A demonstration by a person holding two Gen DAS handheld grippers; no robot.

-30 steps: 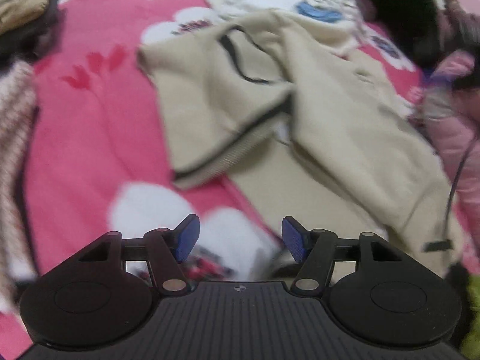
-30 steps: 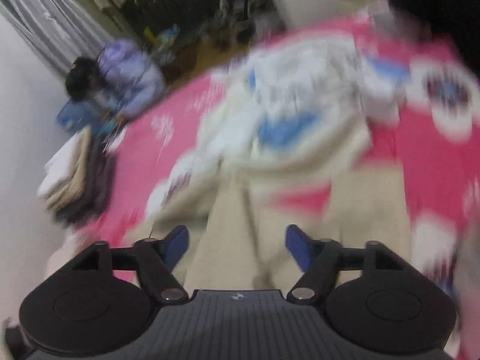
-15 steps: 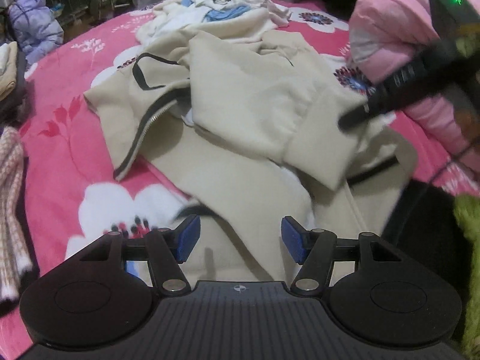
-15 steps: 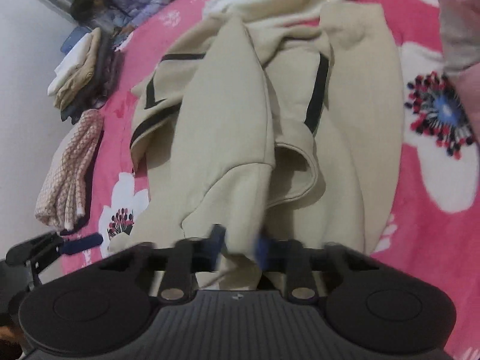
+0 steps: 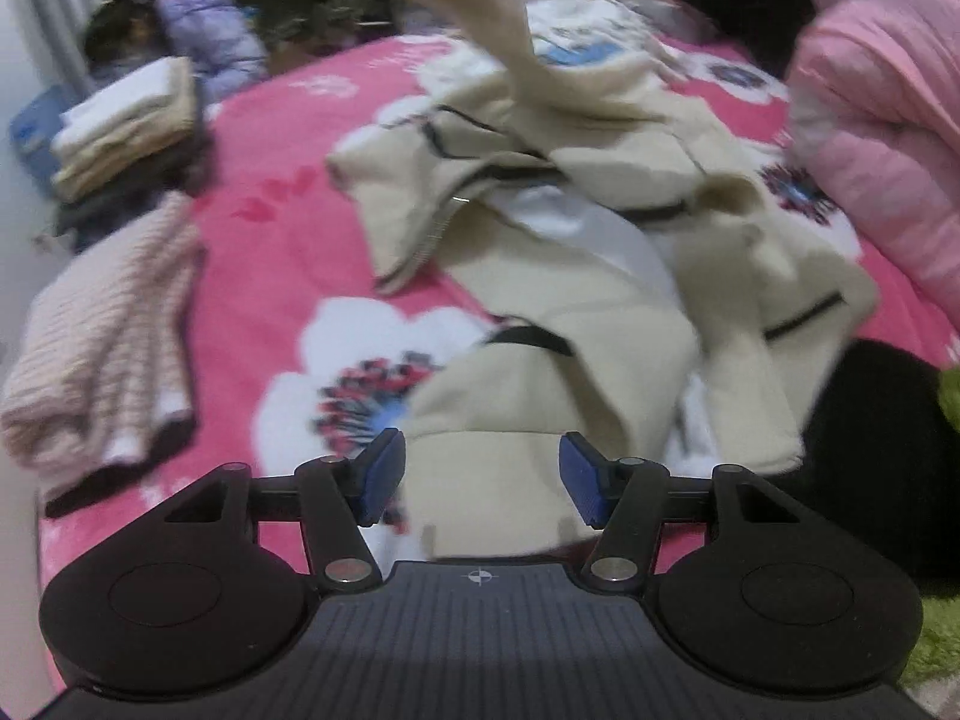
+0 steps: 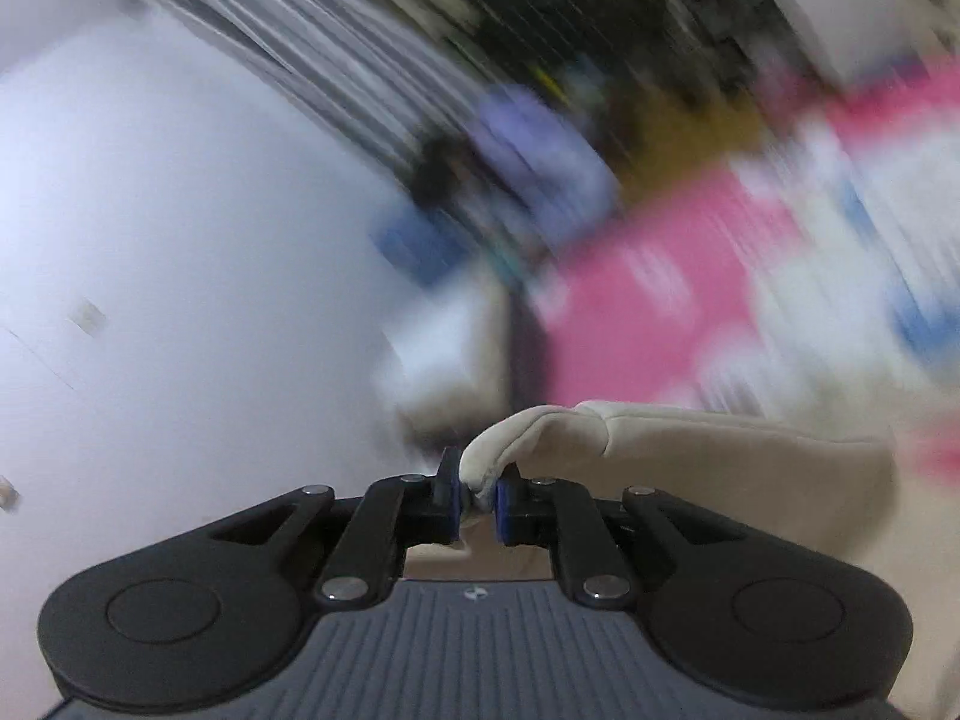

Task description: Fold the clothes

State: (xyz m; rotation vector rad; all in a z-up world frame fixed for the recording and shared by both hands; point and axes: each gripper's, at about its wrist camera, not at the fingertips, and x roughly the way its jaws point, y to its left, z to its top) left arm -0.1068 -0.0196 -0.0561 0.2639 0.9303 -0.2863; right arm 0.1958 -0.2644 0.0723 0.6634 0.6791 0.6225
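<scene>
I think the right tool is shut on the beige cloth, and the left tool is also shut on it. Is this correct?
Not quite. The right tool is shut on the beige cloth, but the left tool is open, as the left wrist view shows: its blue pads stand apart above the cloth and grip nothing.

Readable text, labels, brands, numbers: none. The white garment (image 5: 591, 39) at the far side of the bed carries a blue and dark print (too blurred to tell whether it holds letters). The left gripper body (image 5: 480, 576) bears only a small crosshair mark, no lettering; the right wrist view is motion-blurred throughout.
</scene>
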